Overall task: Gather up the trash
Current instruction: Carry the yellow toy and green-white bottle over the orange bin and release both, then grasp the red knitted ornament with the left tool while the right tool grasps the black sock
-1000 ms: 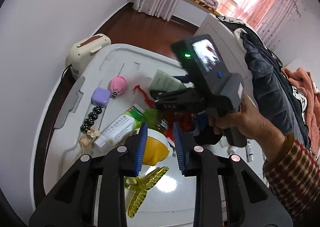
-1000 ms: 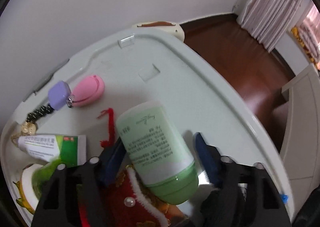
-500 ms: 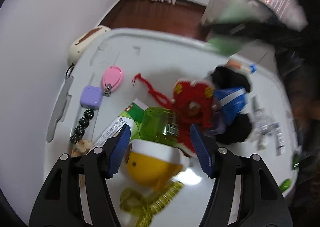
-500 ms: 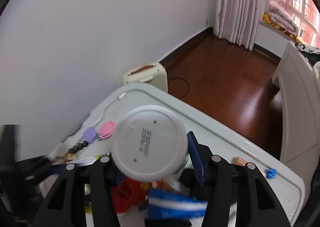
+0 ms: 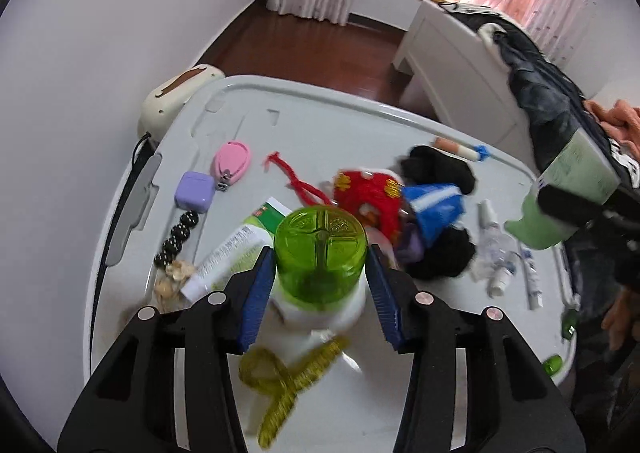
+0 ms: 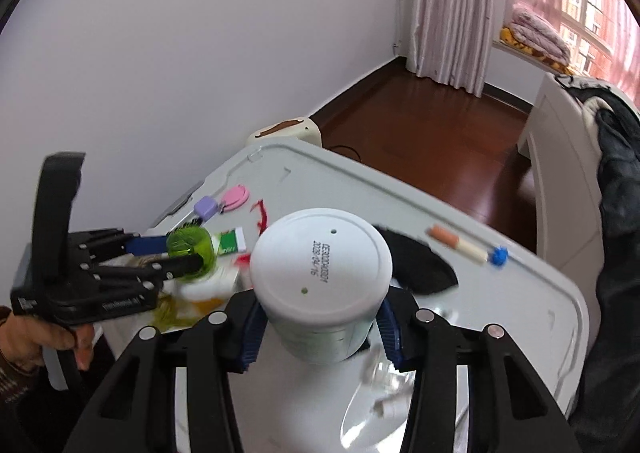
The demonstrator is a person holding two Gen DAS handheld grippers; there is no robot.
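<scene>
Nail clipper (image 5: 232,160) just beside earbud case (image 5: 195,190)

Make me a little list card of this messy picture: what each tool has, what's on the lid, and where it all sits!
surface: white storage-box lid
left tool: jaws closing around the green-topped bottle
right tool: jaws closing on the pale green tube, lifted off the lid
near the wall: pink nail clipper, purple case, black beads
middle: red knitted ornament, blue pouch
front: yellow-green ribbon

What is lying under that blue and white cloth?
Under the blue cloth lie a black sock and something purple. Their covered parts stay hidden.
</scene>
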